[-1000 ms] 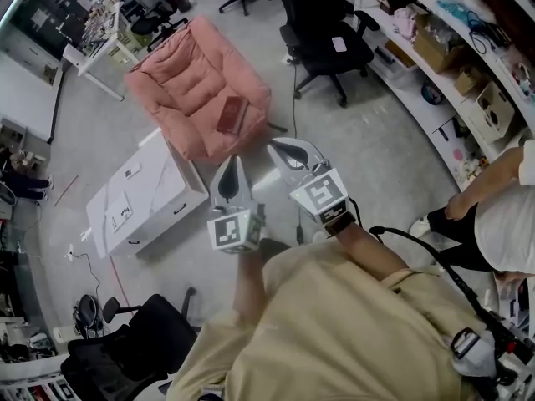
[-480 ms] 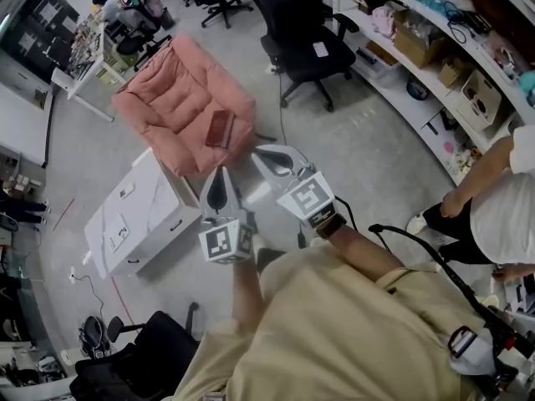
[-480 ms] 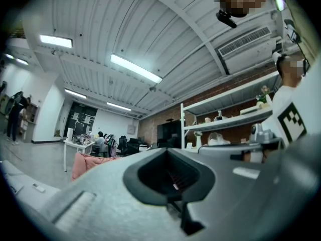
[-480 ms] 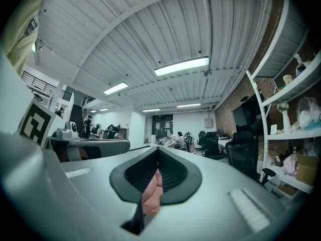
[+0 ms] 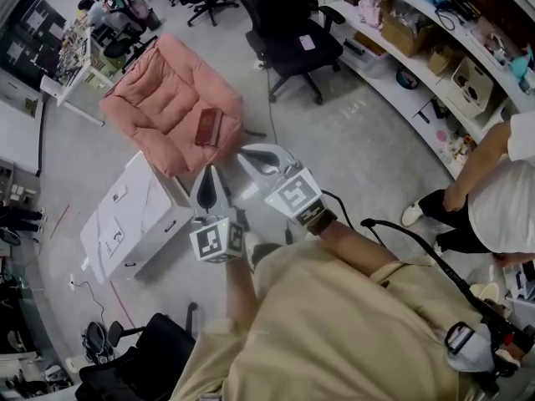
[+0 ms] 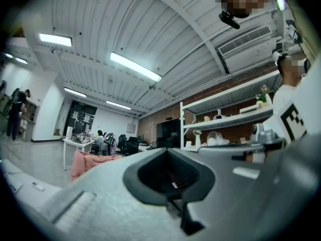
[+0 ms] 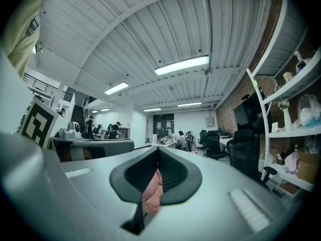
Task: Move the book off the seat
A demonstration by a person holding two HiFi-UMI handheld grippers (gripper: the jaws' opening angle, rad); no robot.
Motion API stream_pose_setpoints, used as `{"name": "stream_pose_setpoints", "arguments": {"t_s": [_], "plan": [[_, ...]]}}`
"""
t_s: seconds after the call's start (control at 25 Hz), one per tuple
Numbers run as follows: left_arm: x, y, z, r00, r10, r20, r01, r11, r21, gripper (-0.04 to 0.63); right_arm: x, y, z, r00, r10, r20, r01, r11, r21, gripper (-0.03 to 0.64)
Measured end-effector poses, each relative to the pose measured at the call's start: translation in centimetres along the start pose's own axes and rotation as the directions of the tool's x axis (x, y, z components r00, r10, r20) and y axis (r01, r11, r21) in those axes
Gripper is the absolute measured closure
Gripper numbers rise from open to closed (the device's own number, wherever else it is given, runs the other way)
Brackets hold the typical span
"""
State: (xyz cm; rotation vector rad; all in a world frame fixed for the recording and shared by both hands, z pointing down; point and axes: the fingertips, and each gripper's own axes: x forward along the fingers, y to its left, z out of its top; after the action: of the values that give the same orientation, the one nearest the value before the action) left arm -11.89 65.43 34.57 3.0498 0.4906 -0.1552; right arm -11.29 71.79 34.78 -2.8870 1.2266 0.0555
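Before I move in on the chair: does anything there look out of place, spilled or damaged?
Only the dark red book: it lies flat on the seat of the pink armchair, where someone would sit, rather than on a table or shelf. No spill or damage shows around it.

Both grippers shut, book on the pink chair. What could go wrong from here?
1. The left gripper and right gripper are both shut and short of the book; arriving shut would likely shove it, not grip it.
2. The book lies flat on the soft seat of the pink armchair; a jaw may fail to get under an edge.
3. The white table stands close beside the armchair; a gripper could bump it on approach.
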Motion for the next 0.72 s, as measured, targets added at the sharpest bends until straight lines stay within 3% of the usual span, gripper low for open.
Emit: {"name": "stream_pose_setpoints", "arguments": {"t_s": [0.72], "plan": [[1.9,-0.1,0.2,0.999,-0.032,0.025,0.032,0.999,-0.006,0.593,-0.2,-2.2,0.0,0.999,-0.051,0.01,0.051,0.999,-0.005,0.611]]}}
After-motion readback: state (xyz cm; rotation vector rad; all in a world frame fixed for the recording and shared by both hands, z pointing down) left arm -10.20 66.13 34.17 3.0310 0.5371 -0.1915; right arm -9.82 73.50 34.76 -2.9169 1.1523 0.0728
